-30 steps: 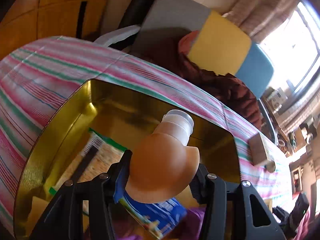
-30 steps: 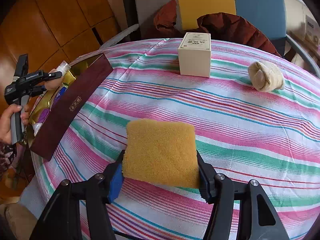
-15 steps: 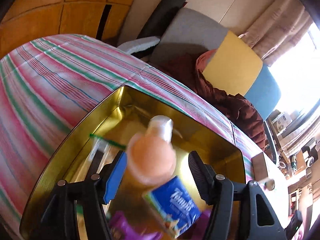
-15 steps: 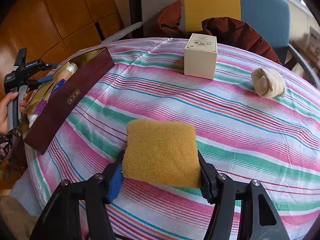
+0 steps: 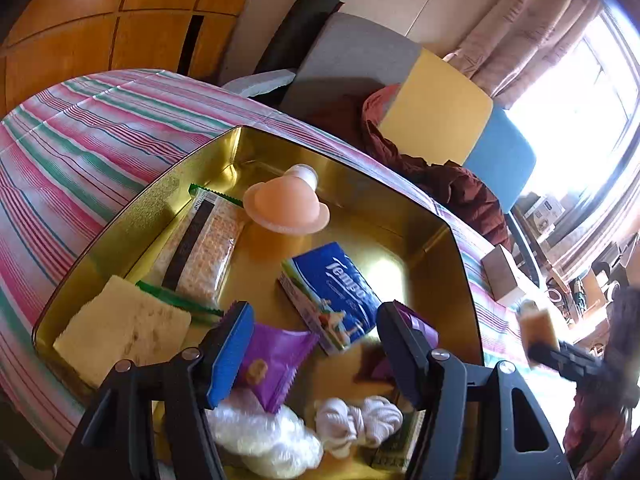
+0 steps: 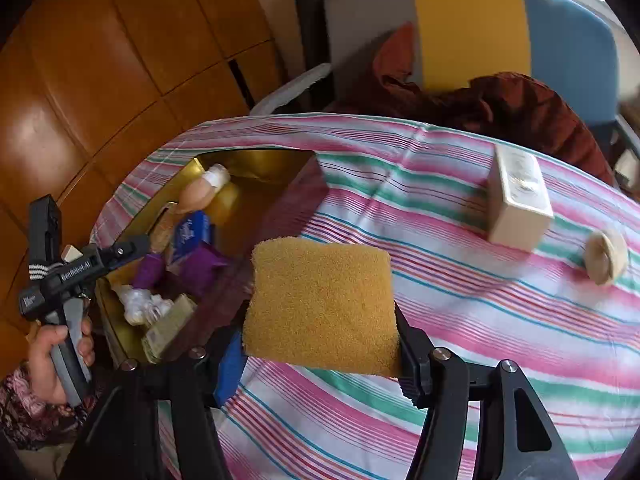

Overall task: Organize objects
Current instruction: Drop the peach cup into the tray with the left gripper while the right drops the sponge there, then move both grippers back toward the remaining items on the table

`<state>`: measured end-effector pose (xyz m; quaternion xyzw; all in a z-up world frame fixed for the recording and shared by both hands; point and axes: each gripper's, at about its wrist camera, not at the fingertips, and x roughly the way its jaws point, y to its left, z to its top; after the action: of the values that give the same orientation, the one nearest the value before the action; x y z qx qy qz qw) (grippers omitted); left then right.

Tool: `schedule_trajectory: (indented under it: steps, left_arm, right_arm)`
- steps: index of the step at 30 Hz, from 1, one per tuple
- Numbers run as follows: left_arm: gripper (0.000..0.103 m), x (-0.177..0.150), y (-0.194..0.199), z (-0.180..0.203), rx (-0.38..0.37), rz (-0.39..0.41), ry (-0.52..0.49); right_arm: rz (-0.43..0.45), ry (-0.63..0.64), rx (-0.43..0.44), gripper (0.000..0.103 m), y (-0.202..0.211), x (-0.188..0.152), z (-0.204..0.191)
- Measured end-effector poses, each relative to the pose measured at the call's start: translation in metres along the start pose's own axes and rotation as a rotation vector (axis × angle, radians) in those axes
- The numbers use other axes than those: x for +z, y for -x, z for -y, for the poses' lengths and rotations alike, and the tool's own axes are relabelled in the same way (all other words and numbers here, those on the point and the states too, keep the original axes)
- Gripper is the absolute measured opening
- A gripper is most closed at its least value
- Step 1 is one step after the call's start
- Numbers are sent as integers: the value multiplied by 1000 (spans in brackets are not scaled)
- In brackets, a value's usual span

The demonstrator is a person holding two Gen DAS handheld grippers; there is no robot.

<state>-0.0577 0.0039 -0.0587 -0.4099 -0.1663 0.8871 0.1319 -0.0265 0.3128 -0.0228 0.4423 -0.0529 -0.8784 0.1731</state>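
Left of the right gripper [image 6: 320,354], whose jaws hold the yellow sponge [image 6: 322,304], lies the gold tin [image 6: 256,160]; the left gripper [image 5: 314,354], jaws wide and empty, hovers over it.

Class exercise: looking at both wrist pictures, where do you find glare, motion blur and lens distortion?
Left wrist view: the window is blown out white, glare glints off the gold tin, and the right gripper is smeared by motion. Right wrist view: the cream box is slightly blurred; the fisheye bows the striped tablecloth.
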Motion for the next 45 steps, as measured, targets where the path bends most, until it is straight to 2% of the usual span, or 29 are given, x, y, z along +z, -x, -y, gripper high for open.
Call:
schedule_trajectory:
  steps: [4,8,13,17,18,19,20,23,32,39,45]
  left_arm:
    - [65,-7,10,0,10,11,-2]
    - [65,-7,18,-4,21,32,13]
    - [65,-6,23,-11,28,36,57]
    - [65,-4,26,-16,30,41,70]
    - [65,-3,27,-16,31,41,70]
    - [65,-3,27,-16,32,39,70]
    - [65,-3,27,-16,32,39,69]
    - [65,-4,26,-17,32,35,71]
    - [65,-12,25,-5,21,26,34]
    - [65,-21,28,17,-19,21,-44]
    - [65,-33,33,46,-77,10,-140]
  right_arm:
    - [-14,56,15,63,-30,30,-42]
    - [-37,24,36,63,-59,54,-64]
    - [-118,-14,-29,63,-106,79,-77]
    - [-107,-27,-76,65,-129,94,-82]
    - [-102,-48,-71,67,-134,96,-81]
    - [-101,-80,-50,75,-138,98,-79]
    - [-98,-101,-32,78,-140,99,-77]
    - [-77,-141,-13,84,-138,97,-75]
    - [-28,-125,11,86,-102,83,-73]
    - [44,-80,-67,87,-59,61,-66]
    - [48,-89,-152,88,-33,37,-43]
